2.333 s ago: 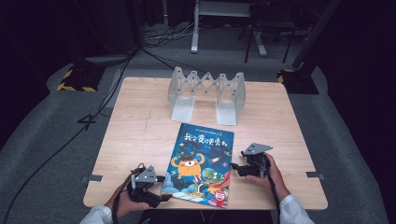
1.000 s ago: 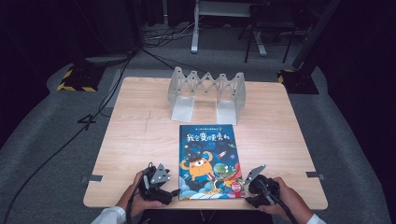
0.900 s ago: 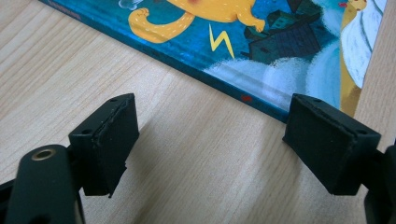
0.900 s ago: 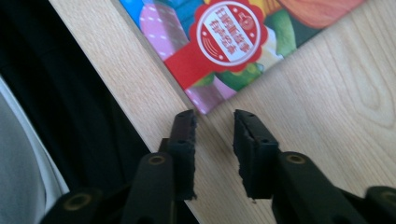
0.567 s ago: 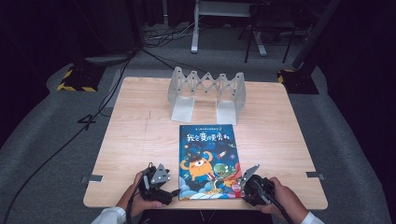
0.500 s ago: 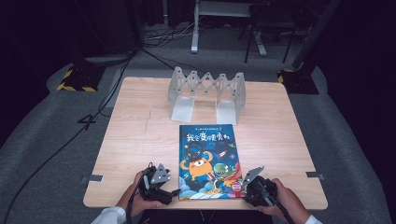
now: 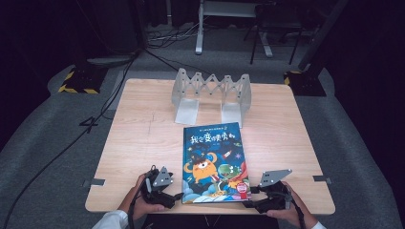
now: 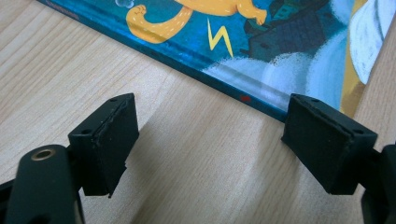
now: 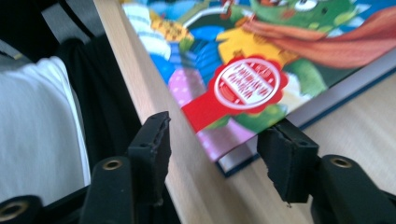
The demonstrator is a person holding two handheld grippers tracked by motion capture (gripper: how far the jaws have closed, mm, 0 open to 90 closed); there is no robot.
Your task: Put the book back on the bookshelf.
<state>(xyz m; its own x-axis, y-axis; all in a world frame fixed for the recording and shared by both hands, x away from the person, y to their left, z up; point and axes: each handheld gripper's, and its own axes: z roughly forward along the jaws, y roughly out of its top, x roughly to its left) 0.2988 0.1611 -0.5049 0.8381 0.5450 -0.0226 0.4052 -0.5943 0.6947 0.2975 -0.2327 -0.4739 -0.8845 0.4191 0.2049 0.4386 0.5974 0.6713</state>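
- The picture book [image 7: 214, 162] is lying flat, cover up, on the wooden table [image 7: 138, 138], its lower edge running along the table's near edge between the two grippers.
- Its cover is showing an orange creature, a green one and a round red seal [image 9: 246, 84] near the lower right corner.
- The right gripper [image 7: 252, 196] is sitting at the book's lower right corner; in the right gripper view that corner [image 9: 224, 161] is poking into the gap between the jaws, one jaw hanging off the table's edge, the other standing just beside the book's side edge.
- Its jaws have just been opening and are standing apart, the pads not pressing on the book.
- The left gripper [image 7: 177, 195] is resting near the book's lower left corner, held in the person's left hand [image 7: 138, 202].
- In the left gripper view its jaws are standing wide apart over bare wood, one pad [image 8: 327, 140] just beside the book's corner; I cannot tell whether it is touching.
- A white sleeve [image 9: 37, 135] is showing below the table's edge.
- A grey folding rack [image 7: 211, 93] is standing beyond the book's far edge.
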